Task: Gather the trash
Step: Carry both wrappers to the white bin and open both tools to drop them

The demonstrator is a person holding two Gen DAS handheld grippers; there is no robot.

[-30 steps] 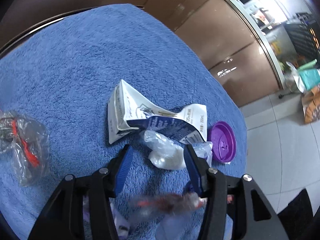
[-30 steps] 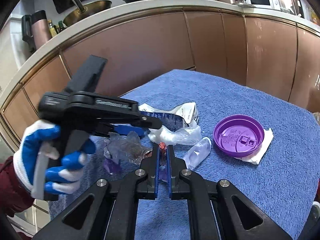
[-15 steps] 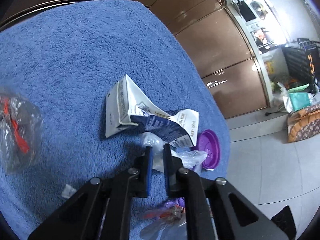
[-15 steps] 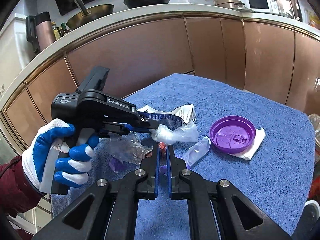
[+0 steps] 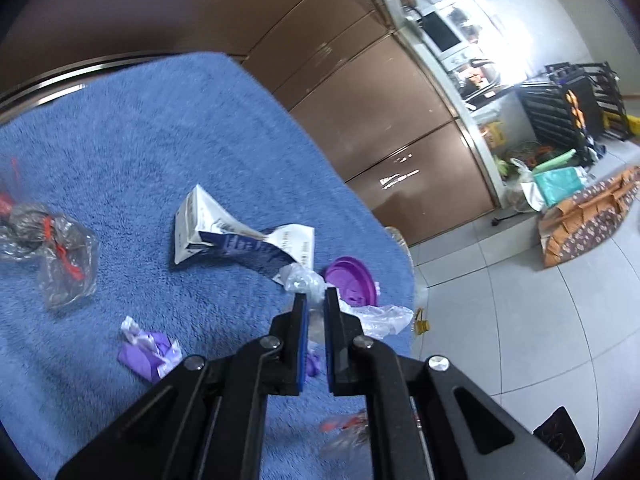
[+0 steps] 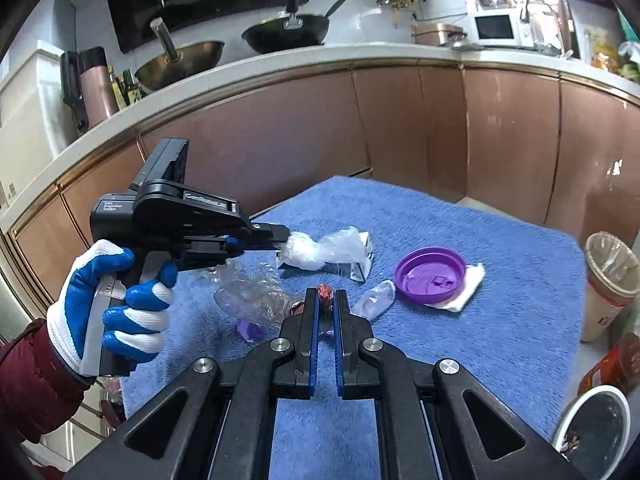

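Kitchen, blue towel (image 6: 460,320). Left gripper (image 6: 285,239) clamped on crumpled clear plastic (image 6: 320,251); right gripper (image 6: 325,298) pinching red wrapper (image 6: 324,293). Featherlight, soft, slippery: best pinched at bunched folds.

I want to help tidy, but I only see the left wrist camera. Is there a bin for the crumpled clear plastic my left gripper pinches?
Observer: Maybe, for the left gripper's crumpled clear plastic: a tall paper cup lined with clear plastic stands just off the blue towel's edge.
Child: Is the right gripper busy?
Observer: It is shut on a small red wrapper.
Child: What's under the round purple plastic lid?
Observer: A white folded napkin.
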